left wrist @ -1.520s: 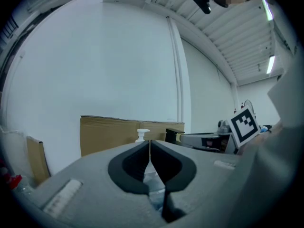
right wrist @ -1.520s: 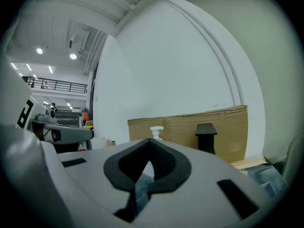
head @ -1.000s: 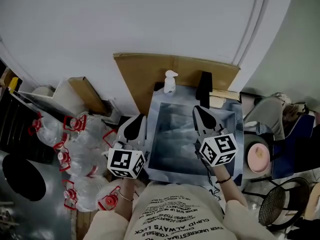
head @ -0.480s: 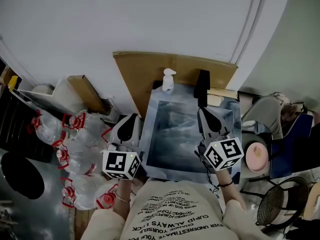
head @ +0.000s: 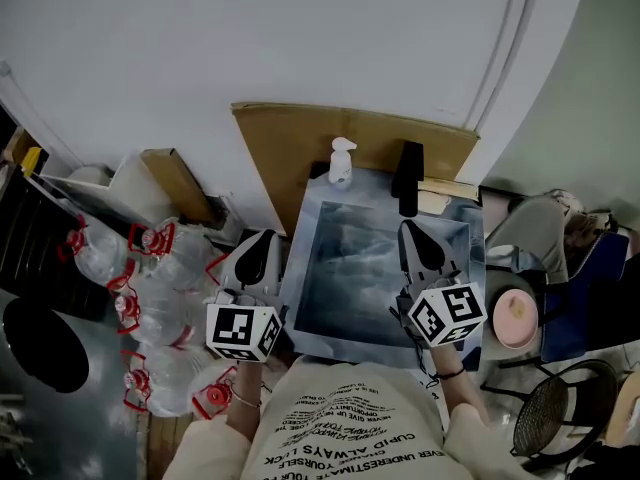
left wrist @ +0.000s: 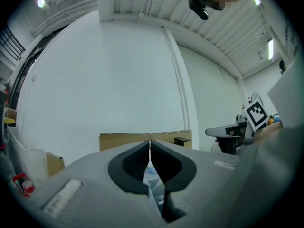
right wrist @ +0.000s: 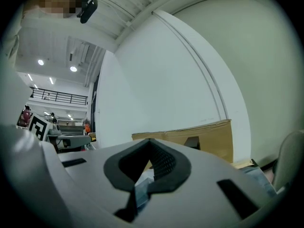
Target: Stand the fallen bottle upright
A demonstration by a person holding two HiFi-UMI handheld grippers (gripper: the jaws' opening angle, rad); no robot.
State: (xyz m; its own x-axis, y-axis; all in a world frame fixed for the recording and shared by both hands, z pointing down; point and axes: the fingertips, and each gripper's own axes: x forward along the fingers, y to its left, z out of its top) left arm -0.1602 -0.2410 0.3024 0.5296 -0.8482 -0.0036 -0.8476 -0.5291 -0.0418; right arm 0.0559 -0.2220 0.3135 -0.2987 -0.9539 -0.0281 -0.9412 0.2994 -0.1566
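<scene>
A white pump bottle (head: 341, 161) stands upright at the far edge of the shiny grey-blue table (head: 335, 298). My left gripper (head: 264, 238) hovers at the table's left edge, jaws shut and nothing held; in the left gripper view its jaws (left wrist: 150, 147) meet along a thin line. My right gripper (head: 411, 228) is over the table's right side, well short of the bottle, also shut and empty. Its closed jaws (right wrist: 150, 148) point toward the cardboard in the right gripper view.
A cardboard sheet (head: 300, 133) leans against the wall behind the table. A black block (head: 407, 178) stands right of the bottle. Several red-capped water jugs (head: 150, 298) crowd the floor at left. A pink bowl (head: 517, 313) and a wire stool (head: 560, 408) sit at right.
My right gripper has drawn back a little toward my body. The left gripper has slid slightly left, to the table's edge. The bottle has not moved.
</scene>
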